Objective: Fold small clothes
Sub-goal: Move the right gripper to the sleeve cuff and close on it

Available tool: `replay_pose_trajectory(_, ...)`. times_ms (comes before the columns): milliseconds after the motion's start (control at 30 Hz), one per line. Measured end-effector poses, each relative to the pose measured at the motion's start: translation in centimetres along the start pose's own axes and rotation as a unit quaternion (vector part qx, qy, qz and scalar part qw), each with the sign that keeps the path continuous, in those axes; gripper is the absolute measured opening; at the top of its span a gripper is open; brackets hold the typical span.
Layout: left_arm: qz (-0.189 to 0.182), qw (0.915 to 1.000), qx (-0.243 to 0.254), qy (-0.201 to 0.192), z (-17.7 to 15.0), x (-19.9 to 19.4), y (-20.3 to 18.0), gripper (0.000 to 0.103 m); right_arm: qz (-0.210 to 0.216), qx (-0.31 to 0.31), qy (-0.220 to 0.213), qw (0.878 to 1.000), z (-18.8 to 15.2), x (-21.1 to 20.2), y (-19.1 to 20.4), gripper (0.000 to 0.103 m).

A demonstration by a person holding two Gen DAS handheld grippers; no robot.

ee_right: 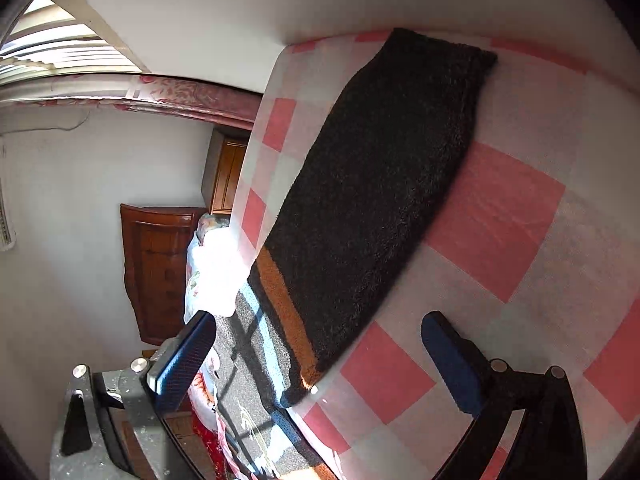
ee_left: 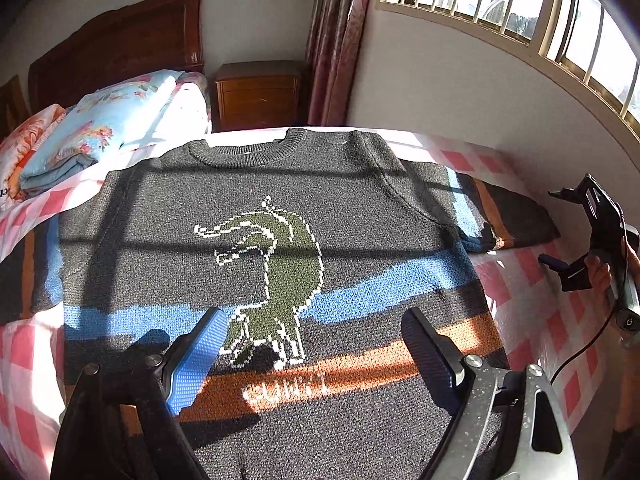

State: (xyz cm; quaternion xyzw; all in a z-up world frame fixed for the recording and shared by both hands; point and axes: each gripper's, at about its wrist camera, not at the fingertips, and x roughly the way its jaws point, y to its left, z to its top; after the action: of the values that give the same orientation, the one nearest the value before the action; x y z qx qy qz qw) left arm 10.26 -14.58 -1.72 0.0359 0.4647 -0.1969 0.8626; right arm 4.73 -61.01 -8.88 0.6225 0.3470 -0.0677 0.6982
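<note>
A small dark grey knit sweater (ee_left: 168, 216) with a green dinosaur, blue and orange bands lies flat, front up, on a pink-and-white checked surface (ee_left: 532, 268). Its right sleeve (ee_left: 516, 216) stretches out to the right. My left gripper (ee_left: 312, 344) is open and empty, hovering over the sweater's lower front. My right gripper (ee_left: 560, 232) shows at the right edge of the left wrist view, near the sleeve's cuff. In the right wrist view the right gripper (ee_right: 320, 356) is open and empty, just short of the sleeve (ee_right: 380, 200), which runs away towards the wall.
A folded floral quilt (ee_left: 96, 132) lies at the back left. A wooden headboard (ee_left: 116, 48) and a nightstand (ee_left: 260, 94) stand behind. A white wall (ee_left: 460, 92) with a barred window (ee_left: 532, 12) borders the surface on the right.
</note>
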Motion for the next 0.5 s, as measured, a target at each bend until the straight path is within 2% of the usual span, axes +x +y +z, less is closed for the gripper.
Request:
replay_pose_trajectory(100, -0.001, 1.0, -0.006, -0.002, 0.4, 0.0, 0.3, 0.09, 0.002, 0.001, -0.02, 1.0, -0.4, 0.5, 0.5, 0.103)
replay_pose_trajectory(267, -0.007, 0.9999, -0.007, -0.003, 0.5, -0.5, 0.4, 0.089, 0.025, 0.017, -0.034, 0.999, 1.1, 1.2, 0.5, 0.103)
replay_pose_trajectory(500, -0.001, 0.9999, -0.005, -0.009, 0.6, -1.2, 0.3, 0.089, 0.027, -0.025, -0.039, 0.999, 2.1, 2.1, 1.4, 0.103)
